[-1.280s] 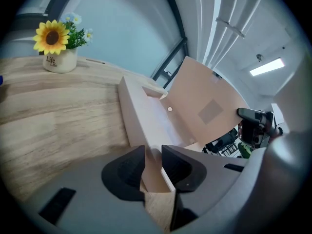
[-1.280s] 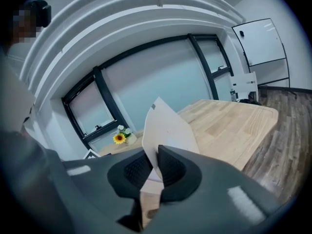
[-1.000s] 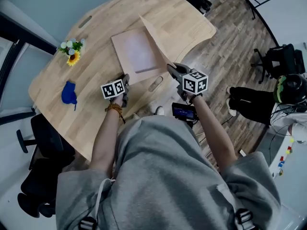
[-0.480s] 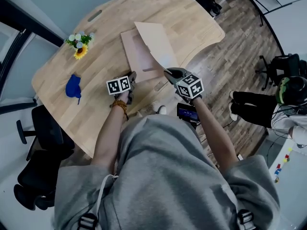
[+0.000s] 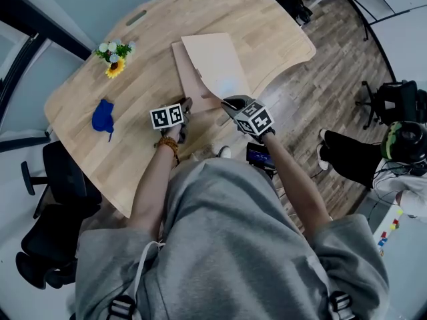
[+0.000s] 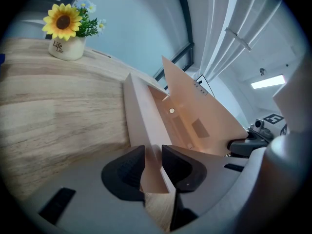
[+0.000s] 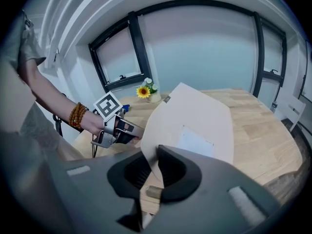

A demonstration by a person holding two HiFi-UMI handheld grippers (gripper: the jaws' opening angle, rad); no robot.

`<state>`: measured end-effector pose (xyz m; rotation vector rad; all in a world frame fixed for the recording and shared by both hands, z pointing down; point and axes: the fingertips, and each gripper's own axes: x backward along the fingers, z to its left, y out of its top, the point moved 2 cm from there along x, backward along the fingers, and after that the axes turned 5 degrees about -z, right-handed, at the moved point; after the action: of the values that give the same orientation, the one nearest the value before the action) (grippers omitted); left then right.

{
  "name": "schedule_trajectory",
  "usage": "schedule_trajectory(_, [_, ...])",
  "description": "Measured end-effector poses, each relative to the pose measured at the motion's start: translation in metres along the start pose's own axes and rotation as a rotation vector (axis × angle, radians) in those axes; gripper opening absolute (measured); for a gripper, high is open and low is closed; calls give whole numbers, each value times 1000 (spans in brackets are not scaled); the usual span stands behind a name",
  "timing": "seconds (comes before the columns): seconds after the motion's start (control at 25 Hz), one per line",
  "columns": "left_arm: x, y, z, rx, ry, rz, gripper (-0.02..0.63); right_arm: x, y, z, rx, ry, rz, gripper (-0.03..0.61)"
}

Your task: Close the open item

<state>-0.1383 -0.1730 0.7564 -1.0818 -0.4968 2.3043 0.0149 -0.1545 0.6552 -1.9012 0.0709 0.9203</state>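
The left gripper (image 6: 153, 156) has its jaws a little apart and pinches the near wall of the box (image 6: 140, 101). The right gripper (image 7: 152, 165) has its jaws almost together and pinches the near edge of the lid (image 7: 195, 121). The lid leans tilted over the box, just ahead of both grippers. The box lies on the wooden table (image 5: 153, 45). Far past the left gripper stands a pot of flowers (image 6: 66, 28). A blue thing (image 5: 102, 117) lies off to its left.

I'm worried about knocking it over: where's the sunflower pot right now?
In the head view, the sunflower pot stands near the table's far left edge, beyond the blue object and well left of the open box, touching neither.
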Motion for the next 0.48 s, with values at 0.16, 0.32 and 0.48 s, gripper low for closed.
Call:
schedule_trajectory(0.16, [0, 0, 0, 5, -2, 0, 114, -12, -5, 5, 12, 5, 42, 40])
schedule_trajectory(0.32, [0, 0, -1, 10, -6, 1, 115, -24, -10, 9, 34, 6, 87, 41])
schedule_trajectory(0.48, [0, 0, -1, 15, -11, 0, 115, -35, -16, 10, 42, 0, 136, 43])
